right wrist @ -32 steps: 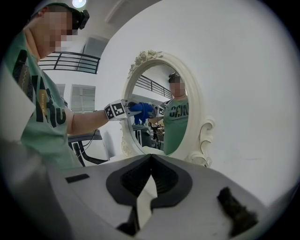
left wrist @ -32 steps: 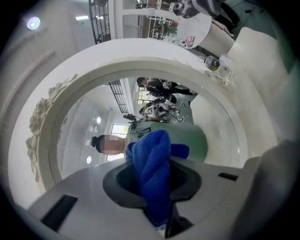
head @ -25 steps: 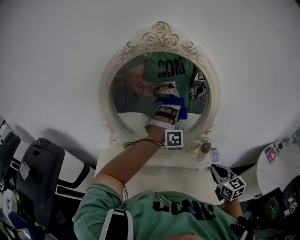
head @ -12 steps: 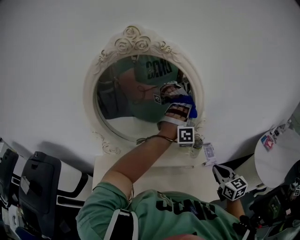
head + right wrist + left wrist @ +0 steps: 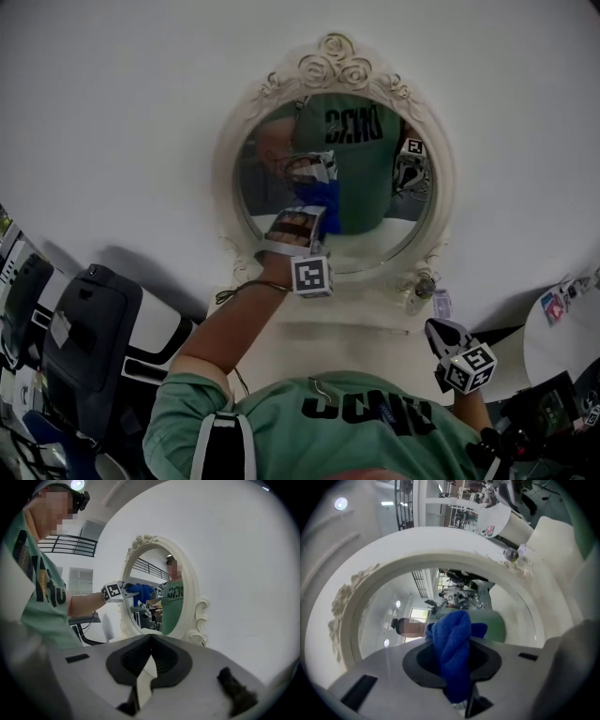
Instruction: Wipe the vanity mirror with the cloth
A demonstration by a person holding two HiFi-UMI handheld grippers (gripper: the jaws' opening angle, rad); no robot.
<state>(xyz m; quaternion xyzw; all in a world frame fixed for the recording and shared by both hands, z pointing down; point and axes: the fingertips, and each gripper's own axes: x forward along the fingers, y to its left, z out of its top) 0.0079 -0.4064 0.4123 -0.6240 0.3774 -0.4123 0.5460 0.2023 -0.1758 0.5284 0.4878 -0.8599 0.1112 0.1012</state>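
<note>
Left gripper (image 5: 305, 217) clamped tight on a bunched blue cloth (image 5: 325, 204), jaws nearly together with only the fabric between them. The cloth's tip is pressed against the mirror (image 5: 394, 225) glass, lower middle and slightly left of centre in the head view. The wad's long axis runs along the jaws, pointing straight into the glass. Right gripper (image 5: 150, 665) has its jaws fully together with nothing in them, held low at lower right of the head view, well apart from the mirror. The mirror is oval with a white ornate frame (image 5: 228, 178) and a rose crest (image 5: 335, 64) at top. It stands upright against the white wall, long axis vertical, facing the person. Black chair (image 5: 89, 328) at lower left.
</note>
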